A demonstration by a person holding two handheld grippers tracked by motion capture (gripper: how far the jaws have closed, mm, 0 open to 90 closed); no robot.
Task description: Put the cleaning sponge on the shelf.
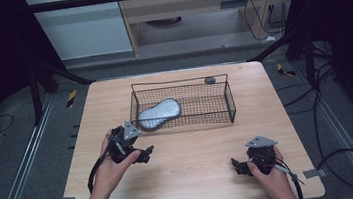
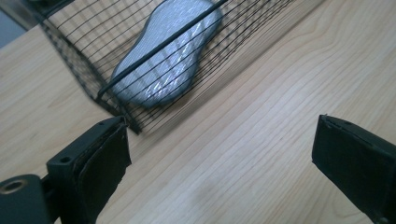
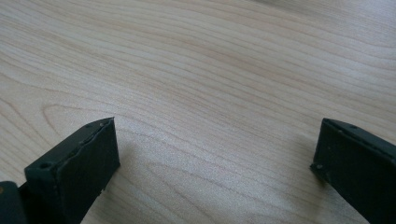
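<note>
Basket [image 1: 230, 104] mesh walls off the sponge [image 1: 159, 114]; both grippers gape empty.

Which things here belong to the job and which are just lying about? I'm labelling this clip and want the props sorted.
In the job:
- left claw, open, close to the basket
- wire basket
- grey pad lying inside the basket

Lying about:
- small dark object on the table behind the basket
- right claw, open, idle over bare wood
</note>
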